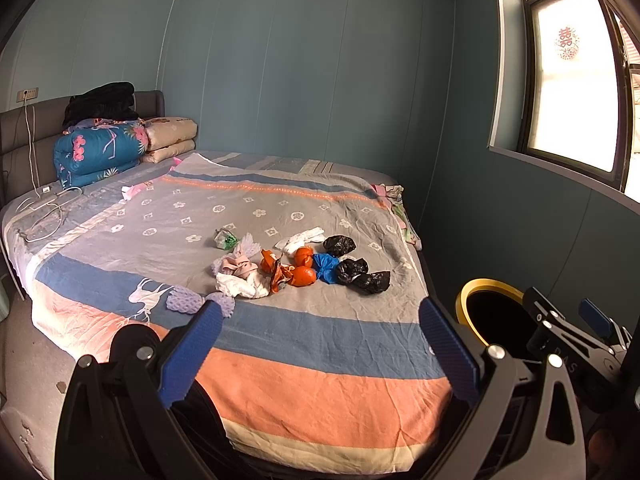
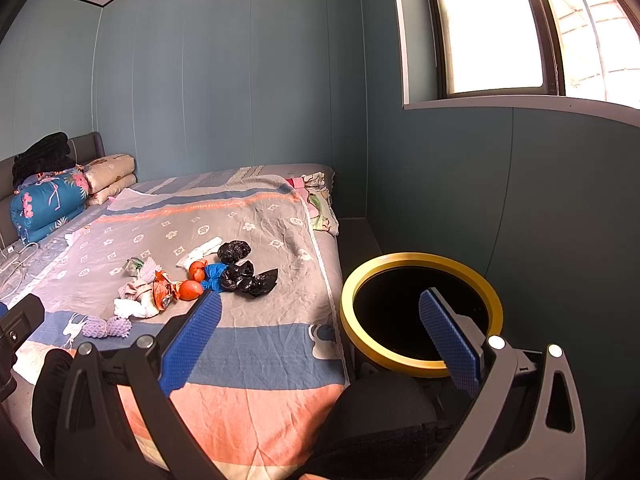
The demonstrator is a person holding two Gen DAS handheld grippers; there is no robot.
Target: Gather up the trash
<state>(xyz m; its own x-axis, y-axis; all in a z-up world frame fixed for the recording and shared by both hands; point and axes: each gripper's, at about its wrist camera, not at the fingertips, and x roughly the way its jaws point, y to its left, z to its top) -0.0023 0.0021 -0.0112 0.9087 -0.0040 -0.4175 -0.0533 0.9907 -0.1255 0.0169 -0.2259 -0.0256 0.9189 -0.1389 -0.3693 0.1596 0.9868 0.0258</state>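
A heap of trash lies mid-bed: black plastic bags (image 1: 356, 270) (image 2: 246, 270), a blue bag (image 1: 326, 266) (image 2: 214, 274), orange peel (image 1: 302, 274) (image 2: 190, 289), an orange wrapper (image 1: 276, 272), white tissues (image 1: 242, 285) (image 2: 132, 308), purple foam netting (image 1: 188, 300) (image 2: 108, 327) and a green-and-white wrapper (image 1: 225, 239). A black bin with a yellow rim (image 1: 466, 300) (image 2: 416, 365) stands beside the bed's right edge. My left gripper (image 1: 320, 344) hangs open over the bed's near end. My right gripper (image 2: 320, 332) is open, its right finger over the bin mouth. Both hold nothing.
The striped bedsheet (image 1: 320, 380) (image 2: 248, 360) covers the bed. Folded quilts and pillows (image 1: 104, 148) (image 2: 52, 200) are stacked at the headboard, with a charger cable (image 1: 48, 204) nearby. Crumpled cloth (image 1: 394, 196) (image 2: 318, 196) lies at the far right edge. Wall and window close off the right.
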